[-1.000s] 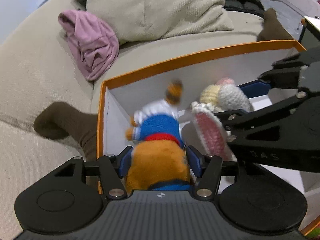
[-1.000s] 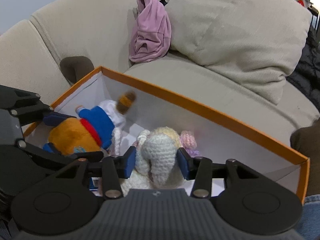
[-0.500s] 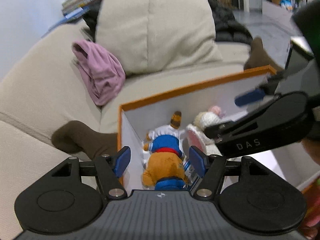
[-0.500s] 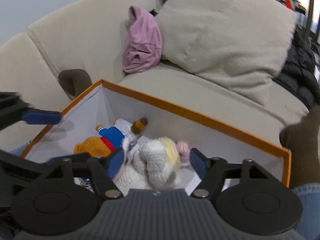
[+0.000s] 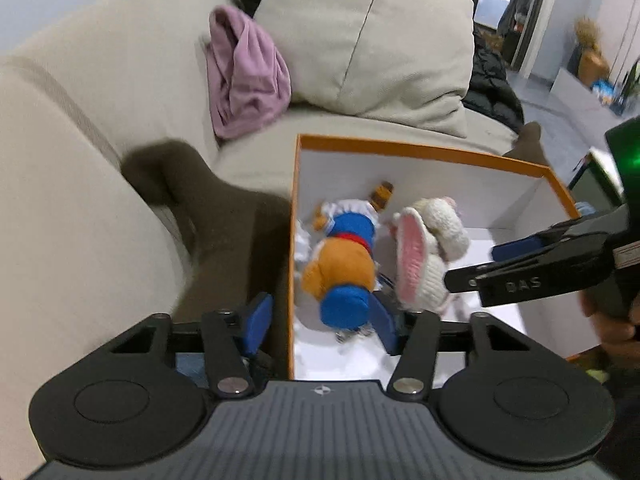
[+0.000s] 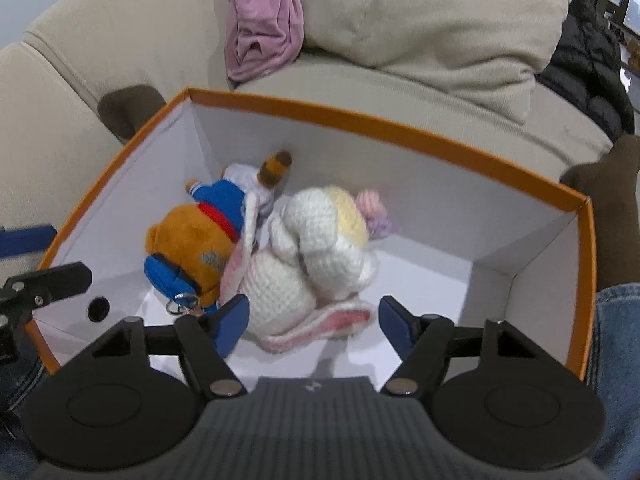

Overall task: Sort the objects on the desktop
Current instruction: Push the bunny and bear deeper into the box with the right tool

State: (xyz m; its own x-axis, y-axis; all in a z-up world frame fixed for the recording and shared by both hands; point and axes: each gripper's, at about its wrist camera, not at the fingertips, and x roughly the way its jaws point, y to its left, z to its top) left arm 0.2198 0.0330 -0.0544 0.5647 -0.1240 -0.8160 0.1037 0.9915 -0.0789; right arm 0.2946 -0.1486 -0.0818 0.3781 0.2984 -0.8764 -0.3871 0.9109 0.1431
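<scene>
— Where are we with the sorting?

— Both toys lie in the box [image 6: 400,122]. The bear [image 6: 192,240] is on its side by the left wall, and the rabbit [image 6: 308,256] lies just beside it, touching. We judge those two as done.

— Are we holding either one?

— No. Our left claw [image 5: 320,322] stands spread with nothing between its pads; its jaws have just been closing a little, on air. In its own view it straddles the box's left wall, one pad outside and one inside, above the bear. Our right claw [image 6: 312,322] is spread too, above the rabbit and not pressing it; its jaws have also just been narrowing, and the rabbit shows between them only because it lies below.

— So what is left?

— That is hard to say. We see no table here at all: the box sits on a sofa [image 6: 100,40], between our legs. A pink cloth [image 6: 264,28] lies against a cushion [image 6: 440,20] on the sofa, and a dark jacket [image 6: 588,72] behind that. Whether those belong to the task we cannot tell. The box has plenty of room on its right side.

— Next step, then?

— Likely we lift both claws clear and look for more.
</scene>
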